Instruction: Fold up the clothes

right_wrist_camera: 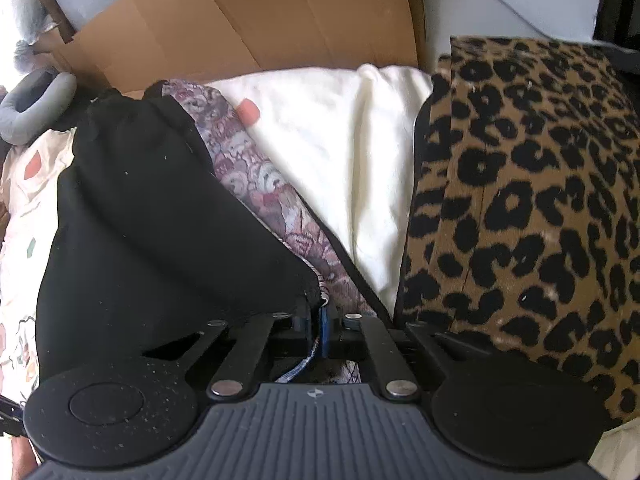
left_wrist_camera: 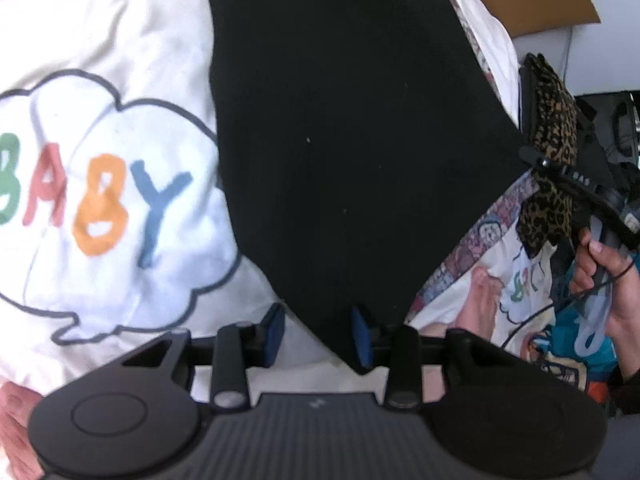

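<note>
Pinching black garment (right_wrist_camera: 160,208), right hand-held gripper (right_wrist_camera: 320,320).

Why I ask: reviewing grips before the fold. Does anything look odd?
Yes. A leopard-print cloth hangs snagged over the right gripper, which is shut on a corner of the black garment.

A bed covered by a cream sheet (left_wrist_camera: 120,40) printed with a cloud outline and the coloured letters "BABY" (left_wrist_camera: 92,200) is being used as the supporting surface. A black garment (left_wrist_camera: 340,140) is being carried on it, spread over a paisley-patterned cloth (right_wrist_camera: 272,192). A leopard-print piece (right_wrist_camera: 528,208) is being borne just beside them.
</note>
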A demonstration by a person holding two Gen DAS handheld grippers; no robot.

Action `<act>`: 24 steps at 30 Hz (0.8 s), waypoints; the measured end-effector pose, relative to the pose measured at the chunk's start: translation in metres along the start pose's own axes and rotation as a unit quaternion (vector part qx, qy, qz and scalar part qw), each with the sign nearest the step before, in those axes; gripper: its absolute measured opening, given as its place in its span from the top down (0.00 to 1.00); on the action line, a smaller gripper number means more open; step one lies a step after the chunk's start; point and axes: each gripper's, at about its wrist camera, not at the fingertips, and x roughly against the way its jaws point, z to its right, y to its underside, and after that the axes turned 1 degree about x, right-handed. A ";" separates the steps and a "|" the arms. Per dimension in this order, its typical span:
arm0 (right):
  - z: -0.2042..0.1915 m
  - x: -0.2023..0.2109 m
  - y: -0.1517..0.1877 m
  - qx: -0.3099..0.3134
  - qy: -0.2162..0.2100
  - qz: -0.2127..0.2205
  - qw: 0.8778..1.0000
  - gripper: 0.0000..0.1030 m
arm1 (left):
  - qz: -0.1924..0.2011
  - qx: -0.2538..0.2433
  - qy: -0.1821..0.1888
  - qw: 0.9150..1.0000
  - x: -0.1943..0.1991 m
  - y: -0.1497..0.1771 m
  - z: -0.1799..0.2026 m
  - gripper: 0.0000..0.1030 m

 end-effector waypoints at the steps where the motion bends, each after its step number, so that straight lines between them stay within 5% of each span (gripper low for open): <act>1: 0.000 0.002 -0.001 0.000 0.002 0.004 1.000 0.98 | -0.001 0.000 0.004 1.000 -0.002 0.001 0.002 0.64; 10: -0.002 0.019 -0.001 0.005 0.011 0.015 1.000 0.98 | -0.006 0.013 0.035 0.999 -0.006 -0.001 0.005 0.95; 20: 0.013 0.024 0.010 -0.017 0.027 0.000 1.000 0.98 | -0.003 -0.020 0.058 0.998 0.000 -0.004 0.019 0.98; 24: 0.022 0.020 0.016 -0.029 0.031 -0.011 0.999 0.98 | -0.020 -0.042 0.017 0.999 -0.006 -0.006 0.021 0.99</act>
